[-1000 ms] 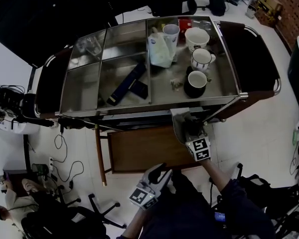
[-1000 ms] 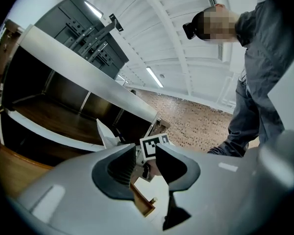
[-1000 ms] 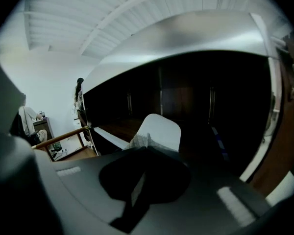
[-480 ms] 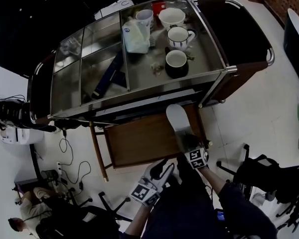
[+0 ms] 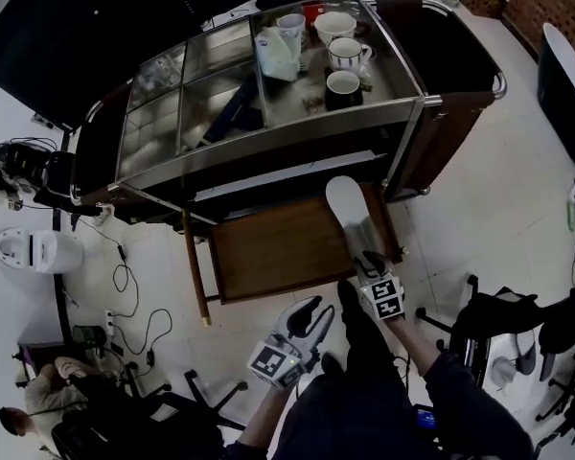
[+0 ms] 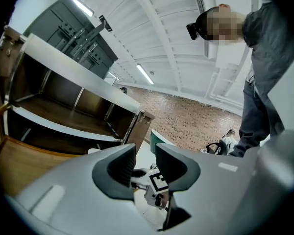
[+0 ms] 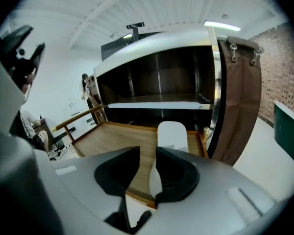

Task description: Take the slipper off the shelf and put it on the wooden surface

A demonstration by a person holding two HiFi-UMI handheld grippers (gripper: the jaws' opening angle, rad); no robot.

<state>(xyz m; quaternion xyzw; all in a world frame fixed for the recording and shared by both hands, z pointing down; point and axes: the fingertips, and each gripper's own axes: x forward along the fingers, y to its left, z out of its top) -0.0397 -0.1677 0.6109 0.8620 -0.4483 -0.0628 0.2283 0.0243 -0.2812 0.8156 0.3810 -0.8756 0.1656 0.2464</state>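
Head view: our right gripper [image 5: 367, 264] just opened round the slipper [image 5: 347, 209]; left gripper [image 5: 313, 310] narrow, empty. Yanking back could drag it off the wood's [image 5: 268, 252] three o'clock edge.

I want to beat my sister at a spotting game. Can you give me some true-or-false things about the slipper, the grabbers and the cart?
The white slipper lies on the wooden surface. True.
The right gripper squeezes the slipper tight. False: its fingers have just opened and stand apart, with the slipper's near end loose in the gap.
The left gripper carries a cup. False: its fingers are apart with nothing between them.
A black cup stands on the cart's steel top. True.
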